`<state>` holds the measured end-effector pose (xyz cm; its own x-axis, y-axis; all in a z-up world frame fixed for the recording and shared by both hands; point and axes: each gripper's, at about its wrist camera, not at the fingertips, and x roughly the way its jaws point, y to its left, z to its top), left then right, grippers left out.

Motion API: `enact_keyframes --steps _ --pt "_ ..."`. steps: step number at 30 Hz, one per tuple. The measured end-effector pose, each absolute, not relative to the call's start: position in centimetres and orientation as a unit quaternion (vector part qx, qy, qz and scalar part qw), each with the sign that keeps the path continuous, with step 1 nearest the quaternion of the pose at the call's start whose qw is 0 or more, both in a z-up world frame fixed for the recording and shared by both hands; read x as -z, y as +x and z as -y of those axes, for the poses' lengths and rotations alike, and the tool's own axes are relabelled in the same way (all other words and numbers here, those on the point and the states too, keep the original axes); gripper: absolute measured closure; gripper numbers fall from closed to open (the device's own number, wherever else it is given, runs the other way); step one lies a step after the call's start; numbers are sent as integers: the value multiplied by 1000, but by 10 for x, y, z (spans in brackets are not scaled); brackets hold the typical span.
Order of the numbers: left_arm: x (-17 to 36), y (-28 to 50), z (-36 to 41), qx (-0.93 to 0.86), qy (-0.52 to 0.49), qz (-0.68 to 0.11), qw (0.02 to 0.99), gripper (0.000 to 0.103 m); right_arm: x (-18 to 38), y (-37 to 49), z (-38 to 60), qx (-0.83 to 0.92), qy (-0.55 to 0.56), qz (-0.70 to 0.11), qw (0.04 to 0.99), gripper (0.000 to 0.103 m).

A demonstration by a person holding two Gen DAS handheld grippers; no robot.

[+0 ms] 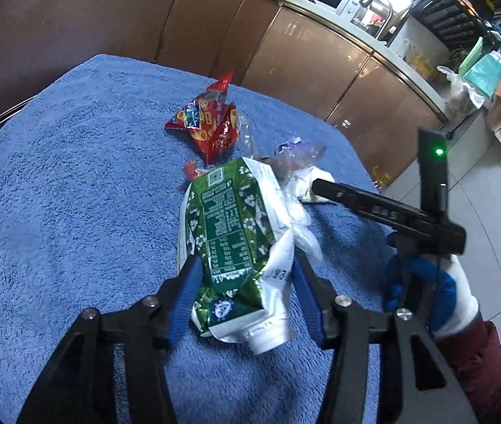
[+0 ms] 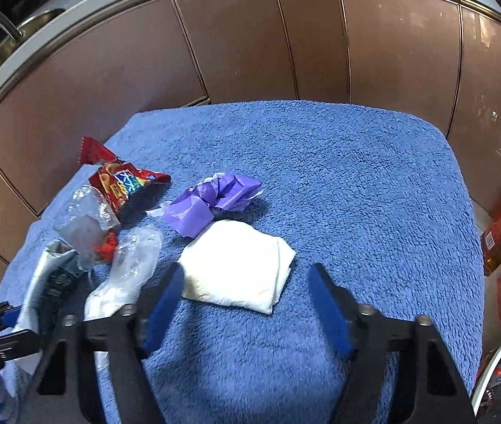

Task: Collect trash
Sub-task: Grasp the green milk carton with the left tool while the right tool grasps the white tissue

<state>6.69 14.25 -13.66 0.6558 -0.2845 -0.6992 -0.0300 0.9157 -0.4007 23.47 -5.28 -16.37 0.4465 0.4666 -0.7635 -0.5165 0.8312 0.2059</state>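
The green pouch [image 1: 229, 247] lies crumpled on the blue towel [image 1: 66, 183], its long axis running straight away from your left gripper [image 1: 246, 282], spout end nearest you and far end pointing toward the red snack wrapper [image 1: 208, 123]; it sits between your left fingers [image 1: 186, 296], which straddle its lower half at a middling spread; the pads look close to its sides, yet you cannot tell whether they press it. Just right of the pouch lies the white folded packet [image 2: 236, 265]; your right gripper [image 2: 246, 300] hovers at its near edge, jaws half-wide and holding nothing, left fingertip beside its left corner. Beyond the pouch, past the packet, sits the purple bag [image 2: 215, 198]. The pouch is your left hand's; I judge closing there comes next.
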Motion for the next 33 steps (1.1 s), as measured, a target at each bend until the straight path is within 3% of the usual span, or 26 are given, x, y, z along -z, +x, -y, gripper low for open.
enact_keyframes --steps 2,4,9,24,33 --pt "133 60 -149 79 -204 -402 889 59 163 234 50 -291 -36 -439 850 57" --pt "131 55 -159 90 -224 -395 886 67 164 235 45 -288 -44 -439 850 62" --pt "127 43 -179 85 -241 -382 888 69 165 234 41 -285 -51 -440 850 80" --pt "142 36 -229 94 -309 -374 869 71 151 214 35 -281 -61 -434 854 94" --pt "127 19 -232 102 -315 -352 876 71 131 192 46 -285 -53 -418 861 96"
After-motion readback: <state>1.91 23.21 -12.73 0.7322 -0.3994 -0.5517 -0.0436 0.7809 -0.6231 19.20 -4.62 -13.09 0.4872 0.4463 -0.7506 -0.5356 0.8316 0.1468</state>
